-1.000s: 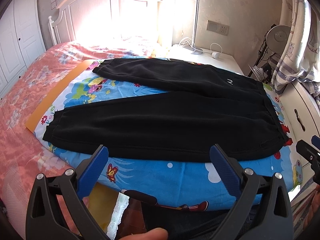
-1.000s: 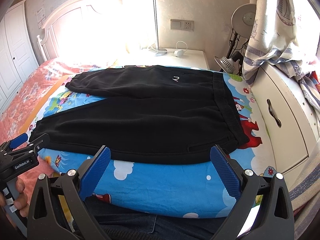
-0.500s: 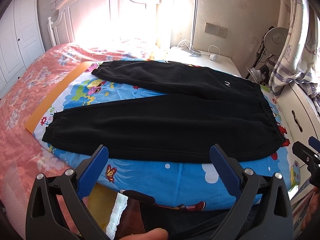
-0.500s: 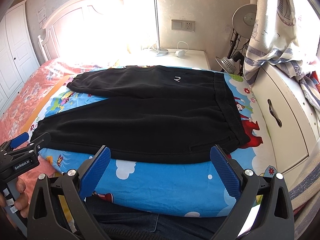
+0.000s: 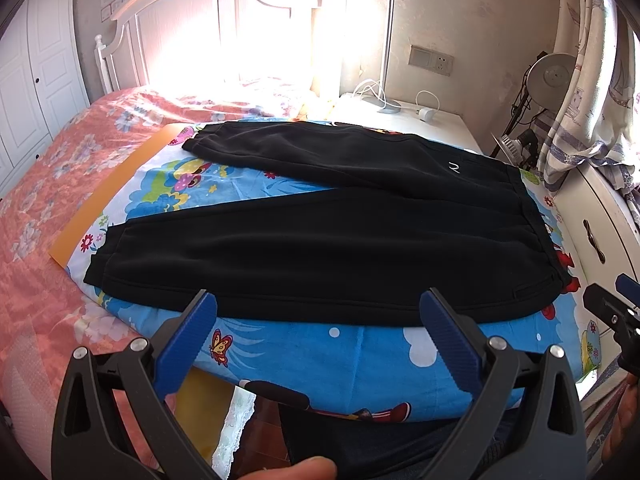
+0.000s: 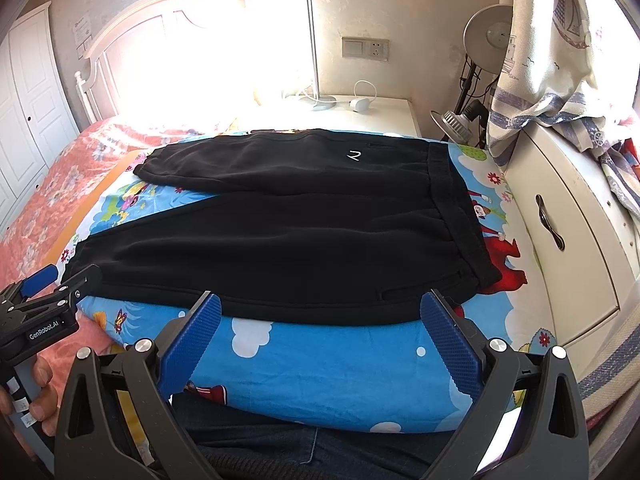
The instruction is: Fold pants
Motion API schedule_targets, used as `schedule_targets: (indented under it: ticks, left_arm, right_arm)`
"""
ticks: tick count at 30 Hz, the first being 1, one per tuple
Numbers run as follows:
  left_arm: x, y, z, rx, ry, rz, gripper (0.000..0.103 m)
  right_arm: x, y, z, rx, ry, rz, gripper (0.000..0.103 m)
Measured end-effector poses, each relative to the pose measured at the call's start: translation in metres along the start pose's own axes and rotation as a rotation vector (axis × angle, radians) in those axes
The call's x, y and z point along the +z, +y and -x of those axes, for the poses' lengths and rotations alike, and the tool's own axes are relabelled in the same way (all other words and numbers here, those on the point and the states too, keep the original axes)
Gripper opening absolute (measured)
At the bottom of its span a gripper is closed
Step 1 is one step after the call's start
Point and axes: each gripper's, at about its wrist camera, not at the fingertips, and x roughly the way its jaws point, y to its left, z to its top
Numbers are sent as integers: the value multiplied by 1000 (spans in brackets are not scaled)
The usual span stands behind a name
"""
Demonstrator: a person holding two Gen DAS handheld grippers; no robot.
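Black pants (image 5: pixel 328 248) lie flat on a blue cartoon-print sheet (image 5: pixel 320 348) on the bed, waistband to the right, two legs spread apart to the left. They also show in the right wrist view (image 6: pixel 288 240) with a small white logo (image 6: pixel 353 155) on the far leg. My left gripper (image 5: pixel 318 312) is open and empty, just short of the near leg's front hem. My right gripper (image 6: pixel 320 312) is open and empty, near the pants' front edge by the waistband (image 6: pixel 460 216).
A pink floral bedspread (image 5: pixel 48 184) lies to the left. A white nightstand (image 6: pixel 360 110) with cables stands behind. A white cabinet (image 6: pixel 568 232) and a hanging cloth (image 6: pixel 552 60) are at the right. A desk lamp (image 6: pixel 488 32) stands by it. An orange board (image 5: pixel 116 184) edges the sheet.
Both grippers have drifted slightly; the pants sit a little lower and closer in the left view. The pants have not moved on the bed.
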Motion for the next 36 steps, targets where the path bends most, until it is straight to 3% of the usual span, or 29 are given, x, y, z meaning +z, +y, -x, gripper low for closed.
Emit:
schedule_targets:
  ticks: [30, 36]
  left_arm:
    - [-1, 0, -2, -2, 2, 0, 101]
    - [-6, 1, -16, -60, 2, 11, 101]
  right_arm:
    - [-2, 0, -4, 4, 11, -2, 97]
    - [-11, -10, -34, 138, 129, -51, 97]
